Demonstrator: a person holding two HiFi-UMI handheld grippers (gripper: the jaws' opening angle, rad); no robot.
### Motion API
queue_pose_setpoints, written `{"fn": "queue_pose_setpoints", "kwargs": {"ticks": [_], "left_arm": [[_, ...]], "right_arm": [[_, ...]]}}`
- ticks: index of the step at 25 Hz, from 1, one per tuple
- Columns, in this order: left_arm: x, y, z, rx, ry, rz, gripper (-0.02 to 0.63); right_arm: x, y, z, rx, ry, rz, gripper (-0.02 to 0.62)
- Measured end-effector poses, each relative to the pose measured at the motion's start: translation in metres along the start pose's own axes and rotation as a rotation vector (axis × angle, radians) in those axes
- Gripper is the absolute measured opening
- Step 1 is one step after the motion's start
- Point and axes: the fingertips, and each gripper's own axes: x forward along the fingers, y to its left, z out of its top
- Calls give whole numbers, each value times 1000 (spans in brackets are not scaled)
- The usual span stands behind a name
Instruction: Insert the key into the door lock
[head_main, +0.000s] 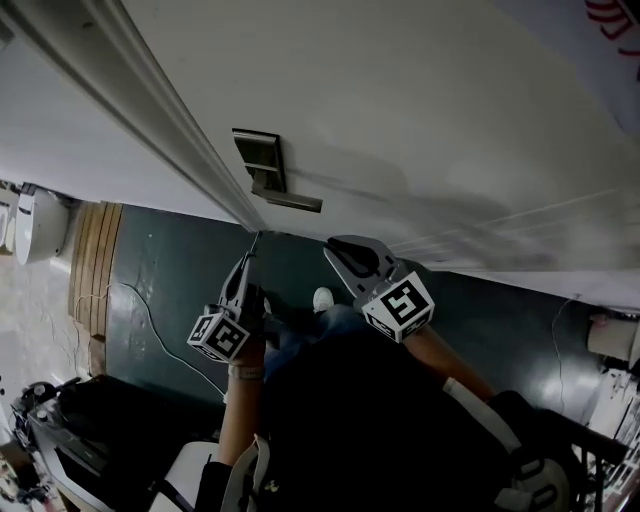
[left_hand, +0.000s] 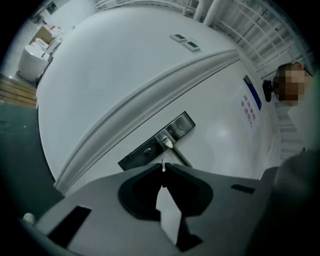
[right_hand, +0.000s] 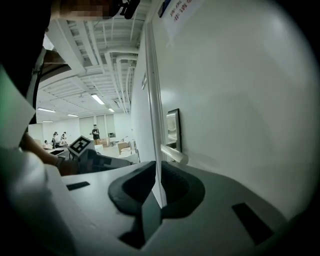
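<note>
The white door (head_main: 420, 110) carries a dark metal lock plate (head_main: 260, 158) with a lever handle (head_main: 292, 200). My left gripper (head_main: 254, 243) is below the plate, shut on a thin metal key (left_hand: 163, 168) that pokes out from the jaw tips. In the left gripper view the key points up at the lock plate (left_hand: 156, 142) and stands a short way off it; the keyhole (left_hand: 148, 150) is slightly left of the key tip. My right gripper (head_main: 352, 256) hovers right of the left one, below the handle, shut and holding nothing. It sees the lock plate (right_hand: 173, 129) and handle (right_hand: 174, 154) edge-on.
The door frame moulding (head_main: 150, 110) runs diagonally left of the lock. Below is dark green floor (head_main: 180, 290) with a white cable (head_main: 150, 320), wooden slats (head_main: 92, 262), a white toilet-like fixture (head_main: 38, 226) and a black bag (head_main: 90, 430). Several people stand far off (right_hand: 95, 133).
</note>
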Motion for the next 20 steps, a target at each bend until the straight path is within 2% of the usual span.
{"fn": "queue_pose_setpoints", "kwargs": {"ticks": [12, 20], "left_arm": [[47, 40, 20, -283, 87, -132, 26], [67, 54, 18, -373, 170, -164, 26]], "right_arm": [[18, -7, 2, 55, 22, -241, 44], [25, 5, 1, 77, 38, -376, 44]]}}
